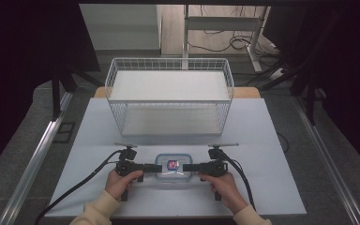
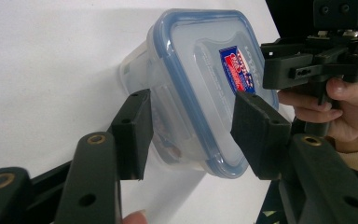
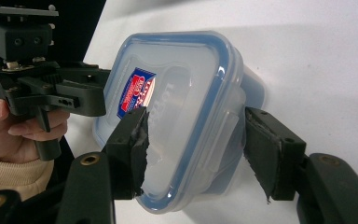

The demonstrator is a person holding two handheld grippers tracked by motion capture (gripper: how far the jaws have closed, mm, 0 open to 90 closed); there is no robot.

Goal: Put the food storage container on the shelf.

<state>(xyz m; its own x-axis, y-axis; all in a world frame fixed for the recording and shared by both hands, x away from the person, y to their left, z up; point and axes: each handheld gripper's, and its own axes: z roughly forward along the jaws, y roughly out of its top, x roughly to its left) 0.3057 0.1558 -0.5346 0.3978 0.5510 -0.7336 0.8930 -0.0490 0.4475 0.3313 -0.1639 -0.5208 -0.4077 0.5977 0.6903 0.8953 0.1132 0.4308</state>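
High view showed, lower middle of frame, the left gripper [image 1: 157, 167] and right gripper [image 1: 186, 167] facing each other across a lidded container [image 1: 172, 168] on the surface [image 1: 262, 140]. Each gripper stood open, jaws straddling one end of the container without clamping. Both sat equally near. The wire basket [image 1: 168, 96] stood well beyond, open room between.

A red, white and blue label [image 2: 237, 69] is seen on the lid of the clear container [image 2: 193, 88], but its print is too blurred to be read. Embossed lettering beside it is likewise illegible.
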